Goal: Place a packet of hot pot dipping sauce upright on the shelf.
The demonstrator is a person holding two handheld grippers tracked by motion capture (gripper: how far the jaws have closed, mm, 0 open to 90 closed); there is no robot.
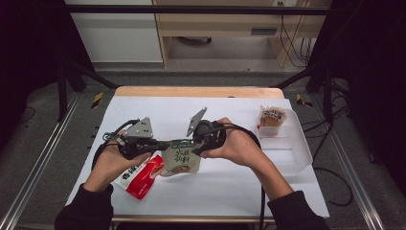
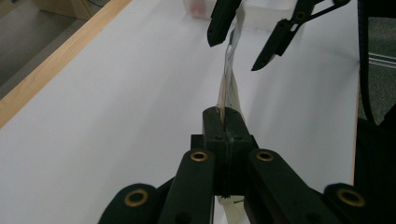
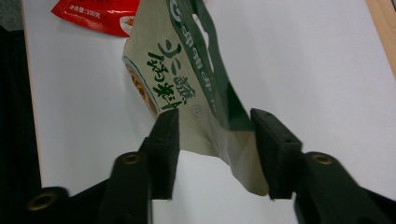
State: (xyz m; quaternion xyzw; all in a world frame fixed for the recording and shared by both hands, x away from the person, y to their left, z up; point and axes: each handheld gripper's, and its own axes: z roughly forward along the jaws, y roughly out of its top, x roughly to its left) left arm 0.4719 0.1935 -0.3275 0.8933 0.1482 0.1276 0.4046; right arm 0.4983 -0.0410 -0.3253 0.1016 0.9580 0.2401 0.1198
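Pinching one edge of the pale green snack pouch (image 1: 179, 158) with the left gripper (image 2: 224, 122), jaws pressed together. Straddling the pouch's opposite edge with the right gripper (image 3: 215, 140), jaws spread, pads seemingly not quite touching. Lying just beyond, under the left hand: a red packet (image 1: 141, 177).

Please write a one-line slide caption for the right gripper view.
Open right tool straddles the corner of a beige-green pouch; red packet lies behind.
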